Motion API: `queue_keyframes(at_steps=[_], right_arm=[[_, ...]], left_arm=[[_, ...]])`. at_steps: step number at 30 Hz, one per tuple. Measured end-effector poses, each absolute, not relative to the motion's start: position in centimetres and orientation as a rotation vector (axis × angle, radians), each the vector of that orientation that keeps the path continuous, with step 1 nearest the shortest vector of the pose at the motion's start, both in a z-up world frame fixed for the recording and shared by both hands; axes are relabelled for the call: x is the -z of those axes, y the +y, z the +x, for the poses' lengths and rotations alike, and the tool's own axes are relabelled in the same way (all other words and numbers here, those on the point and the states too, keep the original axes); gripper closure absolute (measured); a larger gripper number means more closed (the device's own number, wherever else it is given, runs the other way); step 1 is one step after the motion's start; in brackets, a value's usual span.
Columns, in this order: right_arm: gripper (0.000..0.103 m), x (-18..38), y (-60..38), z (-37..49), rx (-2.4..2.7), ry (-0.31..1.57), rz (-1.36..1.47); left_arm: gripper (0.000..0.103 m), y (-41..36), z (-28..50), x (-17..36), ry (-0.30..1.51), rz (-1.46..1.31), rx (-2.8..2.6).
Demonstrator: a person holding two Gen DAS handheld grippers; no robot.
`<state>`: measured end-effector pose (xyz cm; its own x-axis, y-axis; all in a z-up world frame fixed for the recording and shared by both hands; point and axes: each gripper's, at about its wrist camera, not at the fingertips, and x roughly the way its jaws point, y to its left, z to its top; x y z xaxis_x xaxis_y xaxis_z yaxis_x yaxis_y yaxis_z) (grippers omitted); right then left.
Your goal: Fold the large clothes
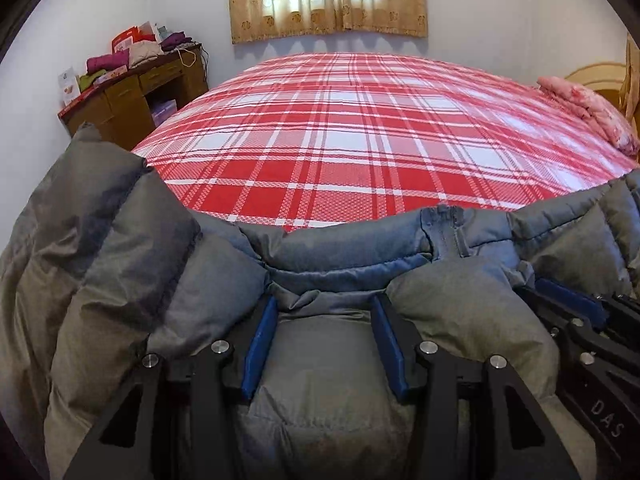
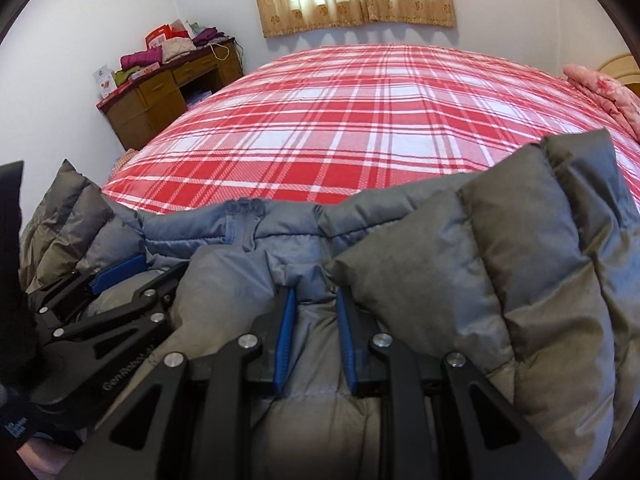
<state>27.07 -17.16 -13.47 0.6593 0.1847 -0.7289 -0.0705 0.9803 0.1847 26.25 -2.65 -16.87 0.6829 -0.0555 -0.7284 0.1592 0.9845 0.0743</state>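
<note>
Left wrist view: left gripper (image 1: pixel 324 304) has both blue pads (image 1: pixel 259 354) pinching a thick fold of the grey padded jacket (image 1: pixel 120 248), fabric bulging between and around the fingers. Jacket lies bunched along the near edge of the bed, over the red-and-white plaid sheet (image 1: pixel 340 128); a quilted panel rises at the left, and the collar edge with a zipper end runs across the middle. Right gripper (image 1: pixel 576 300) shows at the right edge, close beside the left one, its blue pad sunk in the same garment

Right wrist view: right gripper (image 2: pixel 314 300) has its fingers drawn close together, clamped on a narrower pleat of the jacket (image 2: pixel 520 260). Quilted panel stands up on the right. Left gripper (image 2: pixel 124 276) sits at lower left, touching the cloth

Background: wooden desk (image 1: pixel 132 92) in the far left corner, stacked with folded clothes; tan curtain (image 1: pixel 328 0) on the back wall; pink folded bedding (image 1: pixel 592 116) at the bed's far right
</note>
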Motion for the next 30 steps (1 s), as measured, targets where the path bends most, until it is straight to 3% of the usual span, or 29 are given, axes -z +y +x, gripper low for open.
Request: queue_keyframes(at_steps=[10, 19, 30], right_arm=[[0.08, 7.9, -24.1, 24.0, 0.008, 0.727, 0.221], [0.087, 12.8, -28.4, 23.8, 0.101, 0.789, 0.308], [0.09, 14.0, -29.5, 23.6, 0.083, 0.786, 0.385]], left_arm=[[0.052, -2.7, 26.2, 17.1, 0.809, 0.141, 0.116], [0.052, -2.7, 26.2, 17.1, 0.807, 0.145, 0.114], [0.052, -2.5, 26.1, 16.6, 0.824, 0.136, 0.129]])
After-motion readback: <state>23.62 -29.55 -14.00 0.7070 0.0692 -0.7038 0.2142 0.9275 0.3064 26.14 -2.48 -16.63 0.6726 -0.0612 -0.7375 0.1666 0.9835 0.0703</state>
